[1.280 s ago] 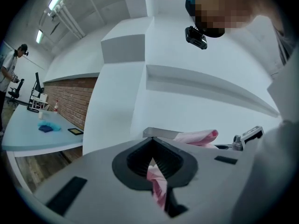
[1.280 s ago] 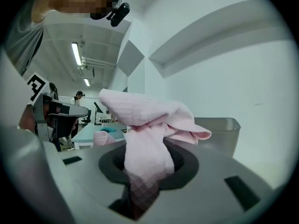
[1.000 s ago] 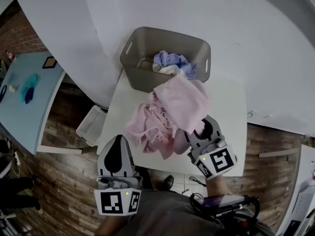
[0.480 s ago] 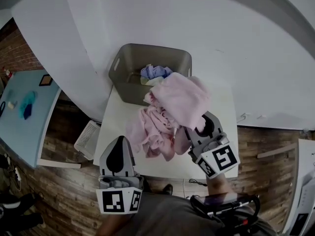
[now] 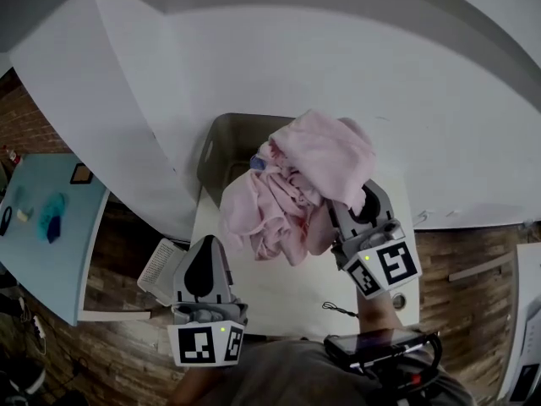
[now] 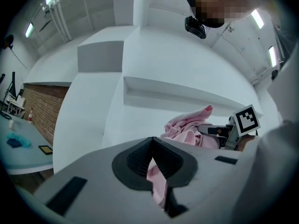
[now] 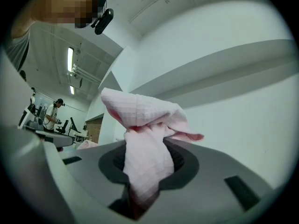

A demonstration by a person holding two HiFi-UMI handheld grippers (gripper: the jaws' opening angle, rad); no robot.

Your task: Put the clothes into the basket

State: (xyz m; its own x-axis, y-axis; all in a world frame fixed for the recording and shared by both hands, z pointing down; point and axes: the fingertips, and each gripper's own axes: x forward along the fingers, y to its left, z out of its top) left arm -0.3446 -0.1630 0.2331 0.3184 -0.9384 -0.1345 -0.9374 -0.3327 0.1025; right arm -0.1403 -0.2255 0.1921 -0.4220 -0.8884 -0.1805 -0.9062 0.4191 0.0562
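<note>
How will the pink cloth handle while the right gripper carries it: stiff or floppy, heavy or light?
Likely floppy: the pink cloth droops in loose folds from the right gripper, which is shut on one bunched spot. Probably light for its size, since that single pinch seems to hold the whole bundle up. The trailing folds might catch on the basket rim.

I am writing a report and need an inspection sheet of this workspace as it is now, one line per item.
Surface: white table, near part mostly bare.
Job's things: pink cloth held up over the grey basket; basket contents hidden.
Clutter: nothing seen.
Grippers: right gripper, claw shut on the pink cloth; left gripper, claw tips together, apart from the cloth in the head view.
Cables: thin black cable near the table's front edge.
Surroundings: white wall; blue table at left; wood floor; white slatted object below.
</note>
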